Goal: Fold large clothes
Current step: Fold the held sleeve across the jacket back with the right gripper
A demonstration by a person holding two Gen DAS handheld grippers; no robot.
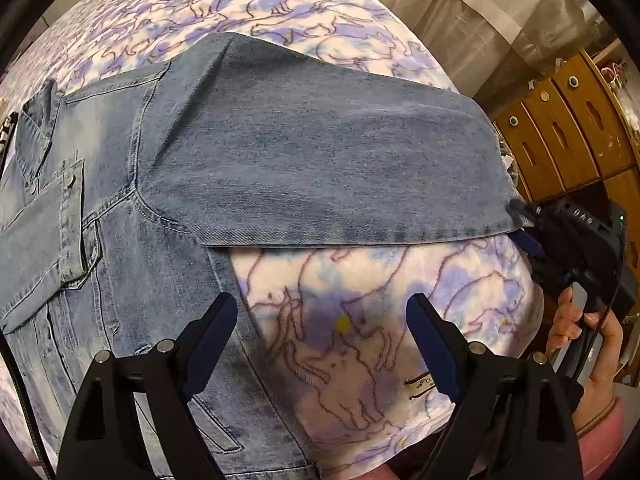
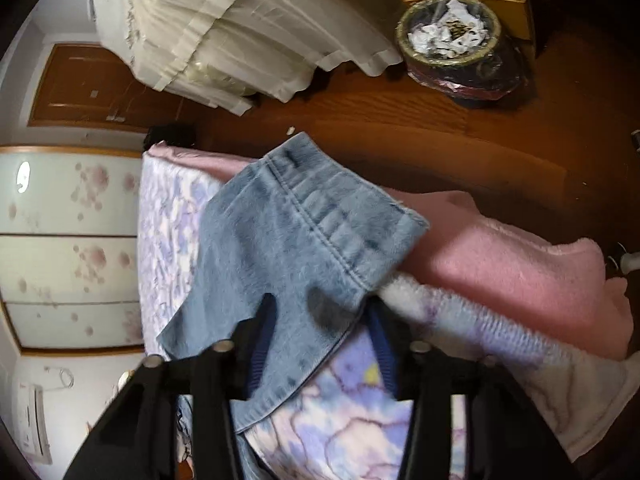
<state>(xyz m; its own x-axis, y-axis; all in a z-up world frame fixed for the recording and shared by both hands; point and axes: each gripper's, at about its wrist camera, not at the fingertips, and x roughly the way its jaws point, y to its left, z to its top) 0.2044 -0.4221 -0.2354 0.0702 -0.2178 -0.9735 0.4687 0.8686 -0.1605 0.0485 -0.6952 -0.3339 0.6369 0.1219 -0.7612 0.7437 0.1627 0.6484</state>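
Observation:
A light blue denim jacket (image 1: 120, 200) lies spread on a bed under a purple cat-print blanket (image 1: 360, 320). Its sleeve (image 1: 320, 152) stretches flat to the right, toward the bed's edge. My left gripper (image 1: 322, 304) hangs open above the blanket, its left finger over the jacket's side edge, with nothing between its fingers. My right gripper (image 1: 522, 224) is at the sleeve's end. In the right wrist view the cuff (image 2: 320, 216) lies between the fingers of the right gripper (image 2: 320, 308), which stand narrowly apart. I do not see the pads pressing on it.
A person's hand (image 1: 580, 332) holds the right gripper's handle at the bed's right edge. Wooden drawers (image 1: 560, 132) and a full waste bin (image 2: 448, 32) stand on the floor beyond. A pale curtain (image 2: 240, 32) hangs nearby. A pink blanket (image 2: 520, 264) drapes the bedside.

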